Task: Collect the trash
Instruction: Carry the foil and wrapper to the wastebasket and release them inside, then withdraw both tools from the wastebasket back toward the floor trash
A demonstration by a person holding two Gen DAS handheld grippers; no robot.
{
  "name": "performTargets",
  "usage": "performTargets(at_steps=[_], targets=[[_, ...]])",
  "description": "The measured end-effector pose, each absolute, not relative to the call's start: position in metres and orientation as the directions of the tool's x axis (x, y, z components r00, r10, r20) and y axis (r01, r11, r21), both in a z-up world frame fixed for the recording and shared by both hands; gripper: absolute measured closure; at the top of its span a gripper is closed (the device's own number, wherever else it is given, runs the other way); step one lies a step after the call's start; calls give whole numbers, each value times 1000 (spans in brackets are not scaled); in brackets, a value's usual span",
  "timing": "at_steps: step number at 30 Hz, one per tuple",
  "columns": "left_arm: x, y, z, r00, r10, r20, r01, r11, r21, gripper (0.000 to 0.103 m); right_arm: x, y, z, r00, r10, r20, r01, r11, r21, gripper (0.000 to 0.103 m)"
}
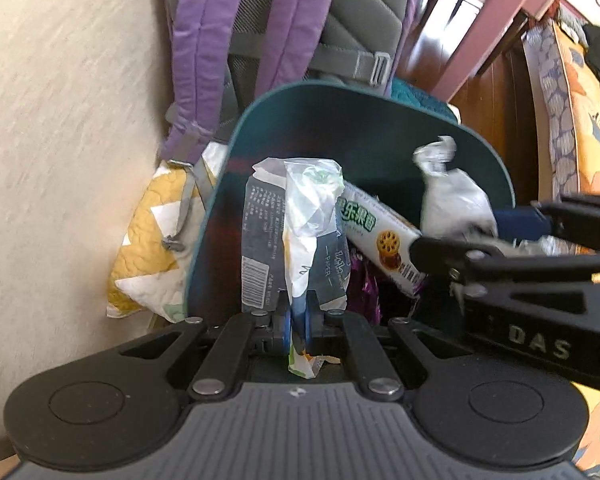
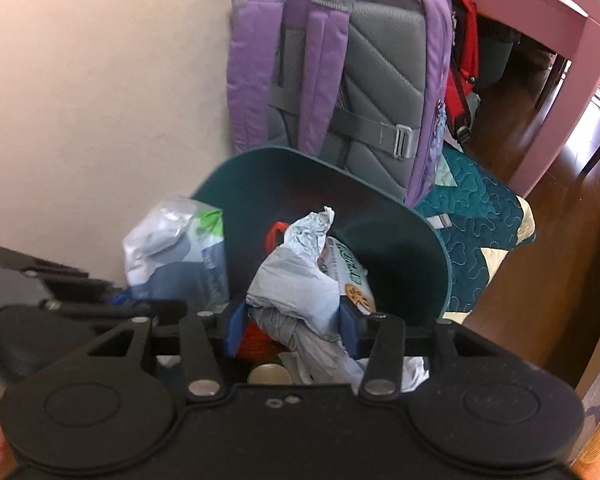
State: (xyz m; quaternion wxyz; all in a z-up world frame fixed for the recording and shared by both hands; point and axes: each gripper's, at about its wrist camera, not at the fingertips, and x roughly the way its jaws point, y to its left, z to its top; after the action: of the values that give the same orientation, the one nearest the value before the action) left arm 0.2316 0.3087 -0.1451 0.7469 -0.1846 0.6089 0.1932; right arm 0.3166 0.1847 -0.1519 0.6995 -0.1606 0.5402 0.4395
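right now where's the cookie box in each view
Left wrist: cookie box lies right of centre, inside the bin, slanting down to the right, beside the wrapper that the left gripper grips.
Right wrist: it shows partly at centre, behind the grey bag in the right gripper.
Shared landmark: purple backpack behind the bin.

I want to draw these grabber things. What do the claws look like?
Both the left claw and the right claw are matte black, with two round discs, silver rivets, slanted link bars and blue pads on the fingers. The right claw's side has pale letters reading DAS.
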Motion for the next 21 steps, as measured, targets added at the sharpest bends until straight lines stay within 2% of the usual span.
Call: performTargets(at_steps=[7, 11, 15, 21], targets=[[243, 308, -174, 124, 56, -991, -492, 870, -12, 97, 313, 198, -172, 61, 367, -928, -822, 546, 162, 56], [247, 310, -185, 94, 47, -994, -487, 873, -4, 97, 316, 198, -179, 53, 339, -939, -812, 562, 157, 56], [252, 312, -193, 70, 26, -997, -488, 873, -11, 97, 317, 196, -179, 71, 315, -946, -810, 572, 130, 49], [253, 315, -203, 58, 3, -998, -506, 862, -27, 96, 314, 184, -166, 80, 333, -940, -827, 548, 124, 47]])
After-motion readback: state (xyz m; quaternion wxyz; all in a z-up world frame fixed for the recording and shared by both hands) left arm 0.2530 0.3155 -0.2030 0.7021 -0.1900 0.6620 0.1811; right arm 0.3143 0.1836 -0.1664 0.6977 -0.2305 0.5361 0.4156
